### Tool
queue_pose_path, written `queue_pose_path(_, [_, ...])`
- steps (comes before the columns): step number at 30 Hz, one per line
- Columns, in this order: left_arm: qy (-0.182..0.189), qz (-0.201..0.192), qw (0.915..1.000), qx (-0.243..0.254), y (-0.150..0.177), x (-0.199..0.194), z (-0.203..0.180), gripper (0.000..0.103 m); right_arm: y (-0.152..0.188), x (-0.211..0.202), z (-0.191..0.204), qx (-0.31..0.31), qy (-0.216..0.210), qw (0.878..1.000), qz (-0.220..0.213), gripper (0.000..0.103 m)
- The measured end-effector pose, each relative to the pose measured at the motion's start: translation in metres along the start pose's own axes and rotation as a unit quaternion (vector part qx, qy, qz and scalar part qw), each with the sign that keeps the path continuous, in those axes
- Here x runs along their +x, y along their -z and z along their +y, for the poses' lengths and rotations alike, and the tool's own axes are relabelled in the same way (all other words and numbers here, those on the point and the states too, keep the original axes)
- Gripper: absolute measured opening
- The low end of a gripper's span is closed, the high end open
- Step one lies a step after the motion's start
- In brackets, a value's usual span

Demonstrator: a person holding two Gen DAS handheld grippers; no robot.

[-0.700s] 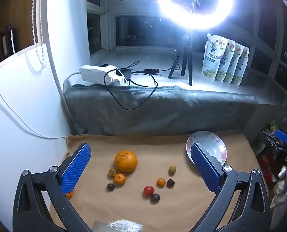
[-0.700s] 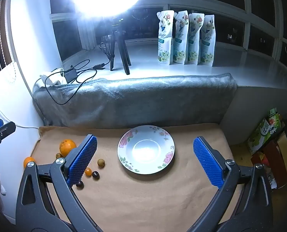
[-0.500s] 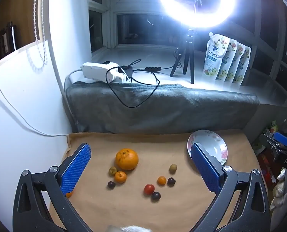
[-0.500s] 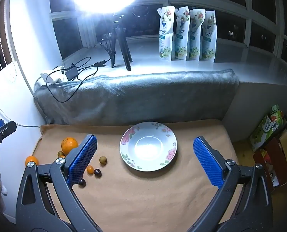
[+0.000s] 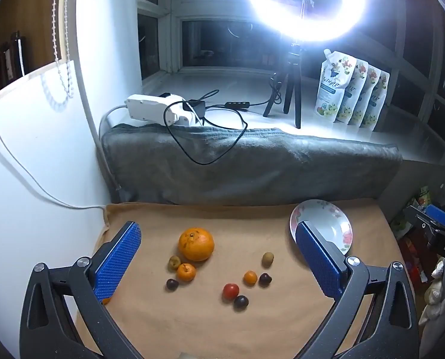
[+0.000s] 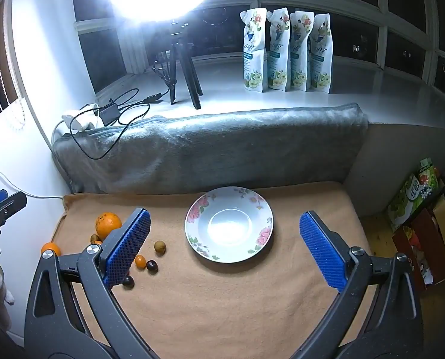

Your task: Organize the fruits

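Observation:
A large orange lies on the tan cloth with several small fruits around it: a small orange, a red tomato, dark berries and a greenish fruit. A white flowered plate stands empty to their right. My left gripper hangs open above the fruits, touching none. My right gripper is open above the plate. Another small orange lies at the cloth's left edge.
A grey blanket lines the sill behind the cloth. On the sill stand a ring light on a tripod, a white power strip with cables and several pouches. Boxes sit on the floor at right.
Both views have tilted up and drawn slightly nearer; the fruits and plate sit a little higher in frame. Nothing on the cloth has moved, and both grippers remain wide open.

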State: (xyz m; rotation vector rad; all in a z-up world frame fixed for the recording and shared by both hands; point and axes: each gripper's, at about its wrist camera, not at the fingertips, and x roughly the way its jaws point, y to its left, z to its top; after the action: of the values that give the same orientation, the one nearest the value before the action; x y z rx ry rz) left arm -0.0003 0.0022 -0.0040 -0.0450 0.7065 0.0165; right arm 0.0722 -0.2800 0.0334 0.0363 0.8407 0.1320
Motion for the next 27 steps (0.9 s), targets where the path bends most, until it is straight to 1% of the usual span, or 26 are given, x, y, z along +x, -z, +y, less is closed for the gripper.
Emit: queue_pose_path(27, [-0.002,0.005,1.0000,-0.008,-0.003,0.007,0.003,0.102,-0.004,0.014,0.010,-0.003,-0.009,1.000,0.010,0.102])
